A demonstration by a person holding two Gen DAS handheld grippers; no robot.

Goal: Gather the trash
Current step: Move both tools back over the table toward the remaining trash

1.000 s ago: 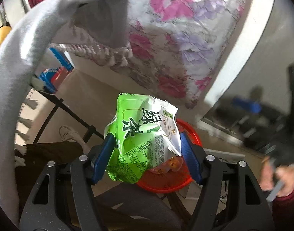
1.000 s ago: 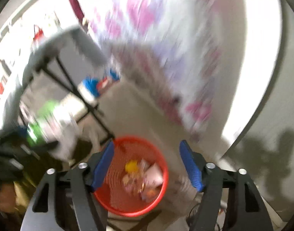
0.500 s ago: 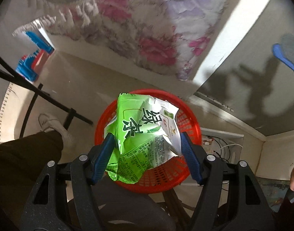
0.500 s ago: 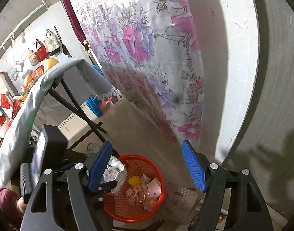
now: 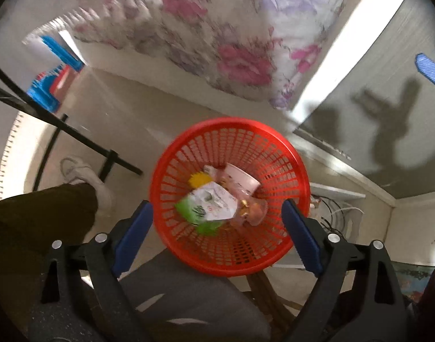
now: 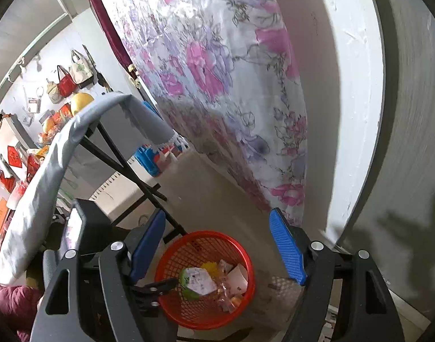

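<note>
A red mesh basket (image 5: 231, 124) stands on the floor straight below my left gripper (image 5: 216, 206). Its jaws are opening, and no pad touches anything. The green and white snack bag (image 5: 207, 208) lies loose inside the basket on a pink cup (image 5: 241, 178), a yellow scrap and other wrappers. In the right wrist view the same basket (image 6: 206, 233) and bag (image 6: 196, 280) sit low between the blue pads of my right gripper (image 6: 217, 213), which hangs open well above them with nothing between its fingers. The left gripper's black body (image 6: 86, 228) shows at the left there.
A folding table with black legs (image 6: 126, 168) and a grey cloth (image 6: 46, 154) stands left of the basket. A floral curtain (image 6: 217, 85) hangs behind. A person's trouser leg (image 5: 40, 216) and white shoe (image 5: 83, 173) are near the basket. Cables (image 5: 337, 211) lie at the right.
The left jaws spread apart and the green bag dropped from them into the basket. The left gripper sank closer to the basket. The right view went from blurred to steady.
</note>
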